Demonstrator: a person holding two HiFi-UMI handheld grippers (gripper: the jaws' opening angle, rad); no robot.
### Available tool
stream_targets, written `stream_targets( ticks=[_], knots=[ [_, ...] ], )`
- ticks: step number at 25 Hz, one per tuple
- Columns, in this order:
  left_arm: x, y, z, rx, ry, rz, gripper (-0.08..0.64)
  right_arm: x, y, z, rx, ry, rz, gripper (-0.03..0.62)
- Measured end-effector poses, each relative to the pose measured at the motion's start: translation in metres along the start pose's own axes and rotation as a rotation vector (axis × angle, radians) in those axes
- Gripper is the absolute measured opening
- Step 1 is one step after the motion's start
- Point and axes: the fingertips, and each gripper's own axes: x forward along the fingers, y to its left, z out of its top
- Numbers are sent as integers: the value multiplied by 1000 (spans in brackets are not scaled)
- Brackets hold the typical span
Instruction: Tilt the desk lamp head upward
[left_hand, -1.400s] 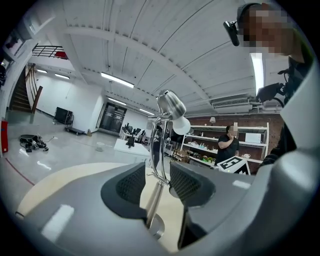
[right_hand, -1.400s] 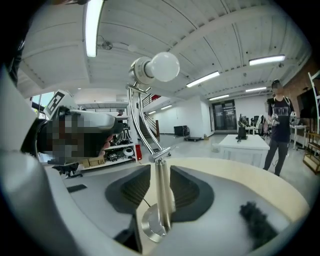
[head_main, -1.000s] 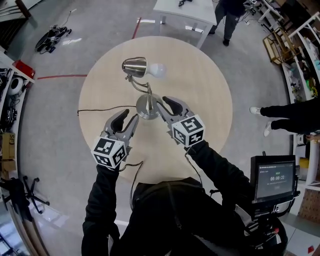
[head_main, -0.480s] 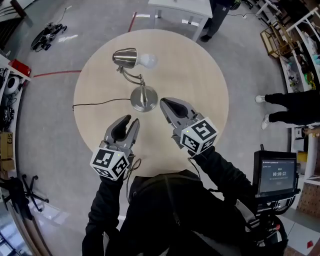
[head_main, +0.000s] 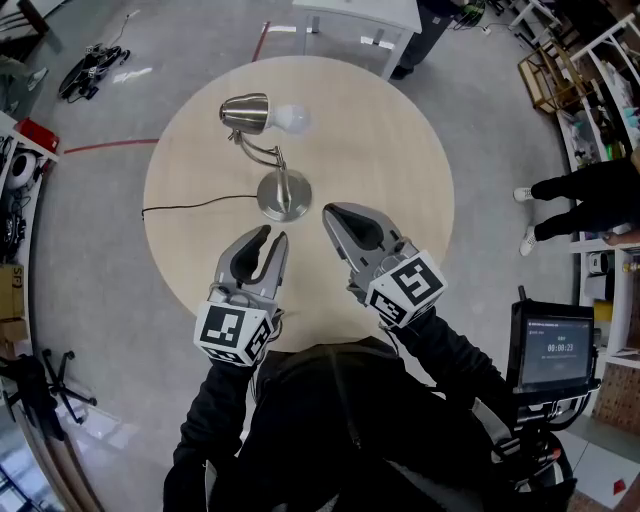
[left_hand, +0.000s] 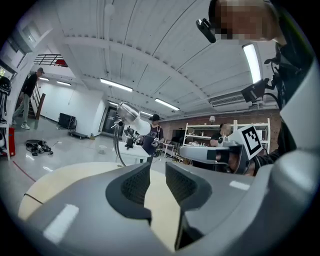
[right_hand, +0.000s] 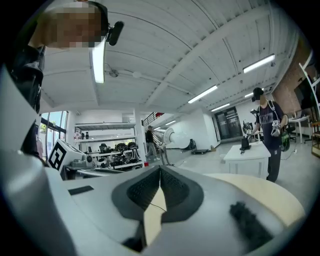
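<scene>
- Desk lamp stands upright on the round table, left of the table's centre. Its head and white bulb point toward the table's middle.
- Black cord runs from the base to the table's left edge.
- Your left gripper hovers over the table's near part. Its jaws are partly apart and have just been closing, with nothing between them.
- Your right gripper is also over the table's near part, jaws pressed together and empty.
- Neither gripper touches the lamp.
</scene>
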Motion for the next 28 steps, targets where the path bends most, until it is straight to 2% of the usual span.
stream_targets(
  ticks=[7, 13, 28],
  knots=[
    [2, -9, 11, 0, -22, -25, 103, -1, 4, 10, -35, -15, 0, 6],
    [2, -13, 14, 26, -26, -25, 103, -2, 5, 14, -38, -23, -2, 6],
    [0, -12, 14, 26, -26, -18, 103, -3, 8, 12, -35, -19, 9, 6]
  ],
)
